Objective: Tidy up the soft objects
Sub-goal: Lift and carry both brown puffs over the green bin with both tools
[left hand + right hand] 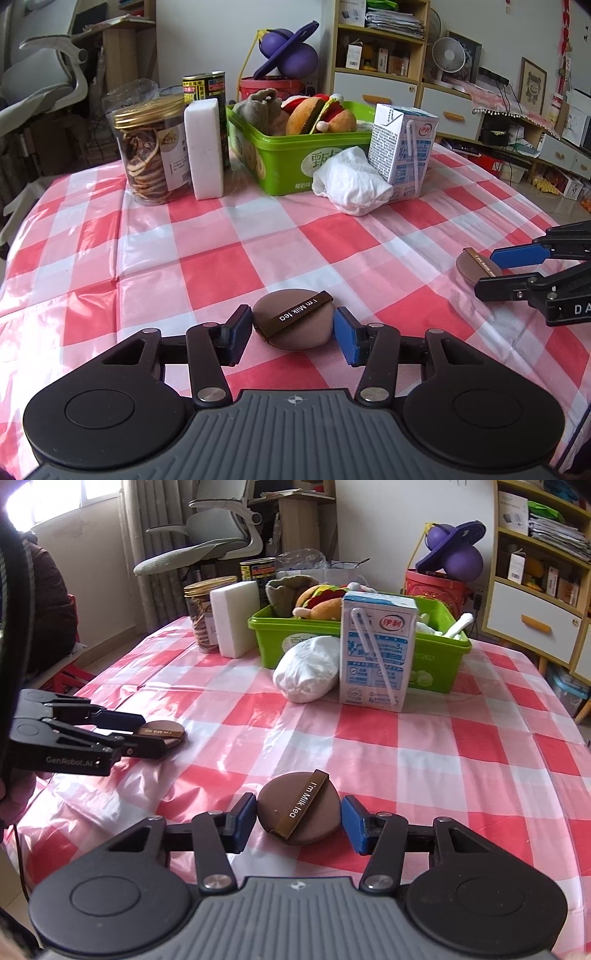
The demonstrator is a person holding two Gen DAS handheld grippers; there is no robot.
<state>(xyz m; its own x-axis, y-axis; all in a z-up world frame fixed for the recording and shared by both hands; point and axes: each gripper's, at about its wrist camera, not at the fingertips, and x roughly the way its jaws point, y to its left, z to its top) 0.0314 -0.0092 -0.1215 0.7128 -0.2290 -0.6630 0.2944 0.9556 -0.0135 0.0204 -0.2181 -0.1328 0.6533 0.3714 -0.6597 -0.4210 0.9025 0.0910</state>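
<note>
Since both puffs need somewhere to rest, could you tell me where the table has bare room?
The checked cloth lies bare between the two brown puffs and the milk carton. The far edge is crowded: jar, white sponge block, green bin, white cloth bundle.

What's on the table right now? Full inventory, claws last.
powder puffs: 2, brown with "I'm Milk tea" strap, near edge; one between the left claw's fingers, one between the right claw's fingers
green bin: 1, far centre, holds plush toys
burger plush: 1, tan and red, in the bin
grey plush: 1, in the bin
milk carton: 1, white and blue, right front of bin
white cloth: 1, crumpled, against carton
white sponge block: 1, upright, left of bin
jar: 1, clear, gold lid, dried slices, far left
can: 1, dark and yellow, behind sponge
tablecloth: 1, red-white check
left claw: open, flanking its puff
right claw: open, flanking its puff
</note>
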